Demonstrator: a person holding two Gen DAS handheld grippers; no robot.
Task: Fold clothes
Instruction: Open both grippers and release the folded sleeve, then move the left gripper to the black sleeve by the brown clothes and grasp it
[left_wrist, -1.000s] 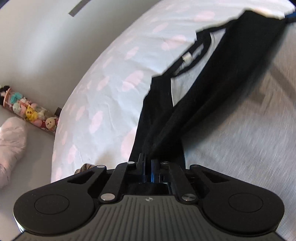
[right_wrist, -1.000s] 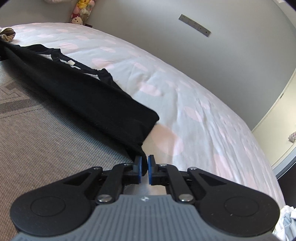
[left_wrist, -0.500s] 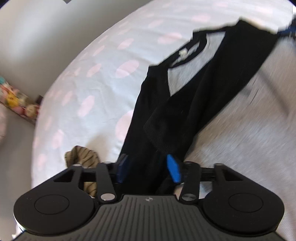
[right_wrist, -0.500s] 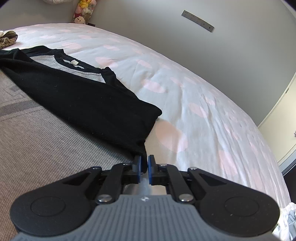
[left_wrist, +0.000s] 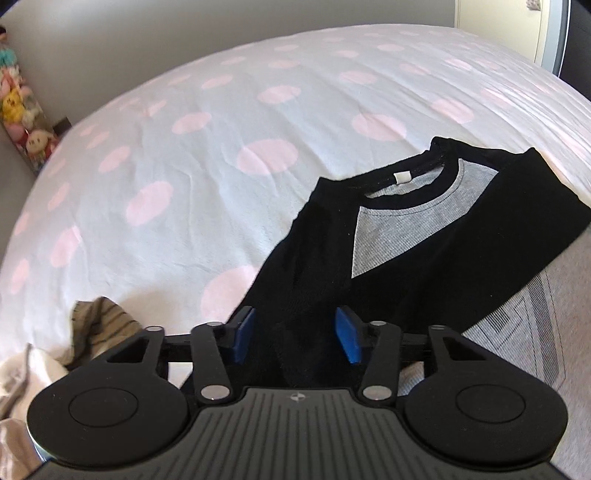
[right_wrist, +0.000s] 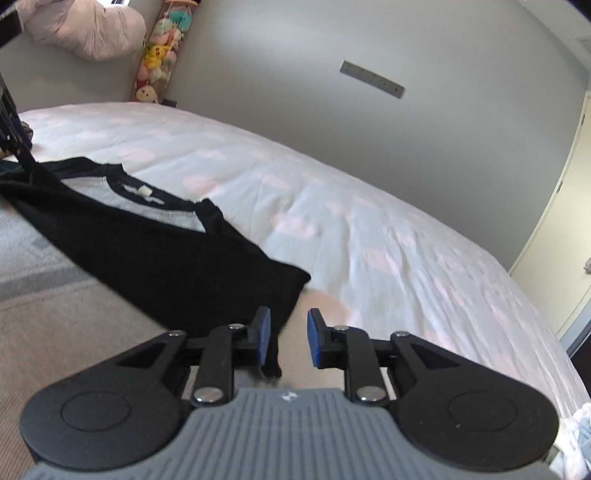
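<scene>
Black-sleeved T-shirt with grey chest panel (left_wrist: 436, 236) lies on the white bedspread with pink dots (left_wrist: 192, 177), sleeves folded across the grey body. Left gripper (left_wrist: 295, 334) has its blue pads spread apart, black sleeve fabric lying between them, not pinched. Right gripper (right_wrist: 284, 338) is parted too; the shirt's black sleeve corner (right_wrist: 273, 332) sits beside its left pad. Striped brownish cloth (left_wrist: 101, 321) lies left of the left gripper.

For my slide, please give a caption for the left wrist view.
Open left hand-held gripper over black-and-grey raglan cotton shirt on pink-dotted white bedsheet.
</scene>
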